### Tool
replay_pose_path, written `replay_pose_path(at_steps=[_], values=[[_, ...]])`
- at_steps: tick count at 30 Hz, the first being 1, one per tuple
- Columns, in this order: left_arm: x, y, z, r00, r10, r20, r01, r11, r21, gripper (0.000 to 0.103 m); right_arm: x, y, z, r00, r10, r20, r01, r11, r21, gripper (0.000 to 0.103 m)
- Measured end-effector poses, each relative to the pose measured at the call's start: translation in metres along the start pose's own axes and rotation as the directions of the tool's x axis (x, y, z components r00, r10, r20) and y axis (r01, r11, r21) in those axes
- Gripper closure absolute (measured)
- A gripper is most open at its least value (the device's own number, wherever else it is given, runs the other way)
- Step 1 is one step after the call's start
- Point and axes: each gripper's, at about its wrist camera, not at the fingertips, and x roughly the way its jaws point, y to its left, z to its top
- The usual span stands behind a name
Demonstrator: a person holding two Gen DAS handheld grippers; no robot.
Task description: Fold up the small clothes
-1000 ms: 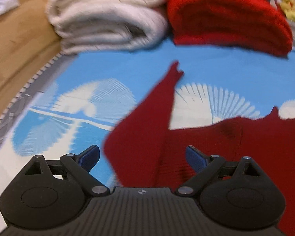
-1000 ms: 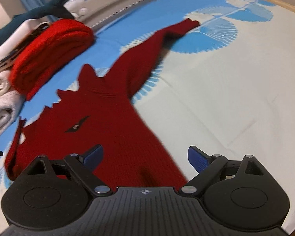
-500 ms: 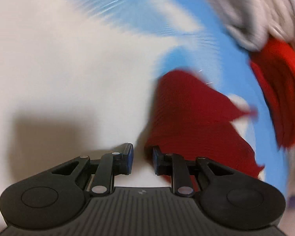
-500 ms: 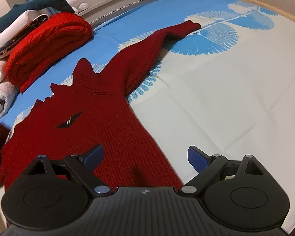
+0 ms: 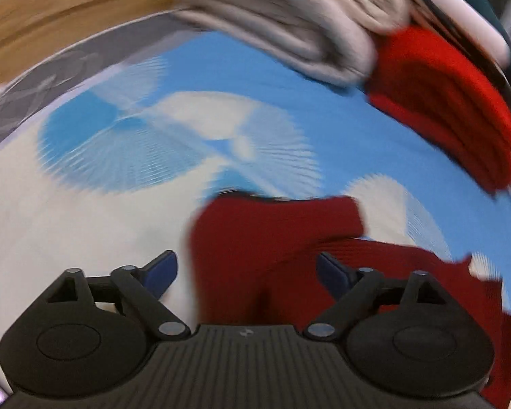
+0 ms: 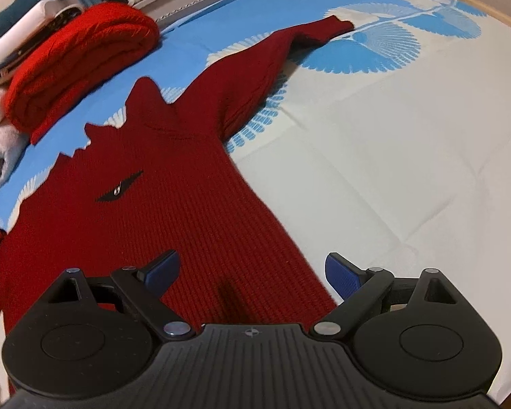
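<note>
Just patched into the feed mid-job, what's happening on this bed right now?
A person with two handheld grippers is folding a dark red sweater on the blue-and-white sheet. The left gripper has just been opening, with nothing between its jaws, above the folded-in sleeve. The right gripper is open above the hem.

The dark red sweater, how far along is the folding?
Barely started. Done: one sleeve lies folded in over the dark red sweater, below the left gripper, whose jaws have just been opening and hold nothing. In hand: nothing; the right gripper is open too. Left: the other sleeve lies stretched out, and the body is unfolded.
</note>
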Motion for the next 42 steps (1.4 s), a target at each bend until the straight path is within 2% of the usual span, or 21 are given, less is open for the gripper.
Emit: replay_pose_path(at_steps=[4, 6, 7, 8, 9, 11, 12, 15, 17, 21, 23, 26, 28, 29, 30, 31, 35, 37, 39, 41, 42], values=[[0.038, -0.060, 0.003, 0.998, -0.019, -0.061, 0.028, 0.989, 0.144, 0.009, 0.003, 0.008, -0.001, 1.000, -0.008, 0.001, 0.008, 0.999, -0.041, 0.010], [0.058, -0.074, -0.002, 0.997, 0.037, -0.061, -0.024, 0.981, 0.194, 0.009, 0.005, 0.009, -0.001, 1.000, -0.016, -0.003, 0.016, 0.998, -0.053, 0.010], [0.067, -0.078, -0.005, 0.996, 0.065, -0.058, -0.052, 0.976, 0.210, 0.020, 0.006, 0.009, -0.001, 1.000, -0.019, -0.006, 0.018, 0.998, -0.055, 0.010], [0.074, -0.076, -0.007, 0.995, 0.083, -0.061, -0.069, 0.975, 0.212, 0.056, 0.007, 0.009, -0.002, 1.000, -0.021, -0.010, 0.020, 0.998, -0.056, 0.010], [0.078, -0.072, -0.009, 0.993, 0.099, -0.070, -0.083, 0.975, 0.206, 0.079, 0.008, 0.009, -0.002, 1.000, -0.024, -0.015, 0.023, 0.998, -0.058, 0.010], [0.075, -0.044, -0.004, 0.996, 0.056, -0.072, -0.049, 0.994, 0.095, 0.091, 0.010, 0.007, -0.002, 0.999, -0.032, -0.020, 0.031, 0.998, -0.060, 0.010], [0.069, -0.026, 0.000, 0.997, 0.022, -0.069, -0.021, 1.000, 0.016, 0.091, 0.009, 0.006, -0.002, 0.999, -0.034, -0.019, 0.033, 0.998, -0.058, 0.010], [0.041, 0.029, 0.012, 1.000, -0.014, -0.011, 0.011, 0.982, -0.187, 0.091, 0.007, 0.004, -0.001, 1.000, -0.030, -0.009, 0.030, 0.998, -0.048, 0.010], [0.015, 0.077, 0.010, 0.998, -0.042, 0.053, 0.057, 0.940, -0.336, 0.091, 0.004, 0.004, -0.001, 1.000, -0.026, 0.003, 0.026, 0.998, -0.049, 0.010], [-0.016, 0.170, -0.020, 0.993, -0.040, 0.114, 0.102, 0.783, -0.614, 0.091, 0.002, 0.007, -0.001, 1.000, -0.012, 0.008, 0.012, 0.999, -0.051, 0.010], [-0.015, 0.203, -0.039, 0.997, -0.004, 0.072, 0.053, 0.727, -0.685, 0.091, 0.000, 0.010, -0.002, 1.000, -0.001, 0.010, 0.002, 0.999, -0.054, 0.010], [0.004, 0.235, -0.066, 0.998, -0.054, -0.019, 0.020, 0.640, -0.768, 0.090, 0.000, 0.014, -0.004, 1.000, 0.000, 0.014, 0.001, 0.998, -0.069, 0.010], [0.012, 0.248, -0.084, 0.998, -0.057, -0.016, 0.019, 0.557, -0.830, 0.088, 0.000, 0.016, -0.005, 1.000, -0.003, 0.012, 0.004, 0.997, -0.073, 0.010], [0.013, 0.251, -0.089, 0.998, -0.060, 0.008, 0.039, 0.534, -0.845, 0.083, 0.001, 0.016, -0.005, 1.000, -0.006, 0.010, 0.006, 0.997, -0.073, 0.010], [0.013, 0.250, -0.091, 0.998, -0.061, 0.024, 0.052, 0.526, -0.849, 0.081, 0.002, 0.016, -0.005, 1.000, -0.010, 0.008, 0.010, 0.997, -0.072, 0.010], [0.013, 0.250, -0.091, 0.997, -0.062, 0.036, 0.063, 0.522, -0.850, 0.070, 0.003, 0.016, -0.005, 1.000, -0.014, 0.007, 0.015, 0.997, -0.071, 0.010], [0.011, 0.246, -0.085, 0.991, -0.064, 0.114, 0.131, 0.503, -0.854, 0.014, 0.007, 0.015, -0.005, 1.000, -0.026, -0.004, 0.026, 0.998, -0.061, 0.010], [0.012, 0.237, -0.077, 0.993, -0.010, 0.116, 0.104, 0.528, -0.843, 0.013, 0.009, 0.015, -0.005, 1.000, -0.025, -0.013, 0.025, 0.998, -0.055, 0.010], [0.013, 0.228, -0.071, 0.994, 0.044, 0.096, 0.054, 0.568, -0.821, 0.021, 0.010, 0.016, -0.006, 1.000, -0.020, -0.019, 0.019, 0.998, -0.062, 0.010], [0.006, 0.217, -0.065, 0.990, 0.118, 0.074, -0.018, 0.635, -0.772, 0.090, 0.010, 0.019, -0.007, 1.000, -0.018, -0.018, 0.016, 0.997, -0.082, 0.010], [0.002, 0.209, -0.060, 0.986, 0.154, 0.059, -0.060, 0.669, -0.740, 0.090, 0.010, 0.020, -0.007, 1.000, -0.017, -0.015, 0.016, 0.996, -0.090, 0.010]])
